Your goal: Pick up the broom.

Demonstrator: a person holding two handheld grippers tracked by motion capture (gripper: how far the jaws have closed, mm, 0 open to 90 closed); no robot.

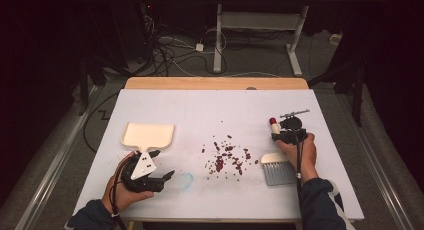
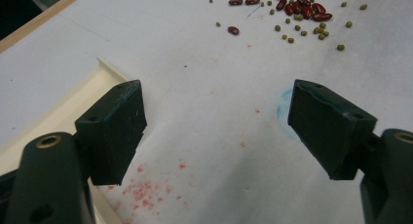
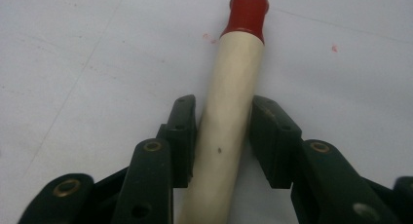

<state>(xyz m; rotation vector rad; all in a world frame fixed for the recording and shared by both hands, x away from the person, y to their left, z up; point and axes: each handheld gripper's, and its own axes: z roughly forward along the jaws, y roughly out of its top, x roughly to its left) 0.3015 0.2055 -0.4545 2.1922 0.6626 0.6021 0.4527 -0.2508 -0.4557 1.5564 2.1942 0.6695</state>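
We found the right gripper point(image 1: 283, 131) at the right side of the white table point(image 1: 210, 200), its jaws closed on the cream handle point(image 3: 231, 136) of a brush point(image 1: 278, 166). In the right gripper view the handle ran up between the two pads point(image 3: 182, 136), both of which pressed its sides, and its red tip point(image 3: 247, 12) pointed away from the camera, lying on or just above the table. In the high view the brush's grey bristle head lay flat on the table, just beside the right hand point(image 1: 300, 152) and toward the person, while the red tip showed beyond the gripper.

The left gripper point(image 1: 160, 177) lay low over the table at the near left, its jaws wide apart with nothing between them. In the left gripper view one pad point(image 2: 114, 129) stood over the edge of the cream dustpan point(image 1: 148, 135); the other pad stood over a faint blue mark point(image 2: 285, 109). The dustpan lay flat just beyond that gripper.

A scatter of red and green beans point(image 1: 227, 157) lay on the table between the dustpan and the brush, apart from both. Faint red specks point(image 2: 146, 187) marked the surface near the left jaws.
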